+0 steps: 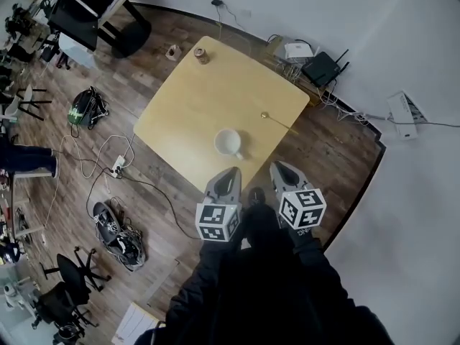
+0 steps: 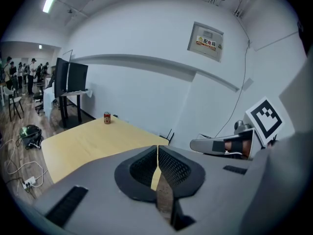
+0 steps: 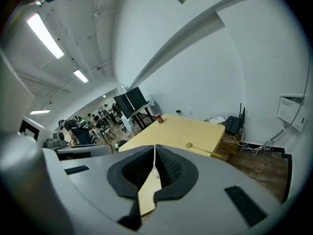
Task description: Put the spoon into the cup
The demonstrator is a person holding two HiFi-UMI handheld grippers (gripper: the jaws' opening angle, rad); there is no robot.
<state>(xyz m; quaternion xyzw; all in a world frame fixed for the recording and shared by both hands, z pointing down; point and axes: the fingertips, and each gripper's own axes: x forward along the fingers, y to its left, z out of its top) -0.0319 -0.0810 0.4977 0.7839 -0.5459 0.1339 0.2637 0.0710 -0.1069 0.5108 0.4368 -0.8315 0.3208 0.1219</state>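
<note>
In the head view a white cup (image 1: 228, 143) stands near the front of the light wooden table (image 1: 194, 99). A gold spoon (image 1: 277, 121) lies flat near the table's right edge, to the right of and behind the cup. In the right gripper view the spoon (image 3: 198, 149) lies ahead and to the right. Both grippers hover side by side over the table's near corner, short of the cup. My left gripper (image 1: 233, 172) has its jaws shut and empty, the pads (image 2: 168, 168) meeting. My right gripper (image 1: 277, 167) is shut too, with nothing between its pads (image 3: 166, 168).
A small red can (image 1: 201, 55) stands at the table's far corner. A router (image 1: 323, 68) and cables lie on the floor by the wall on the right. Shoes (image 1: 118, 228), a power strip (image 1: 118, 166) and office chairs (image 1: 72, 272) are on the left. Several people stand far off.
</note>
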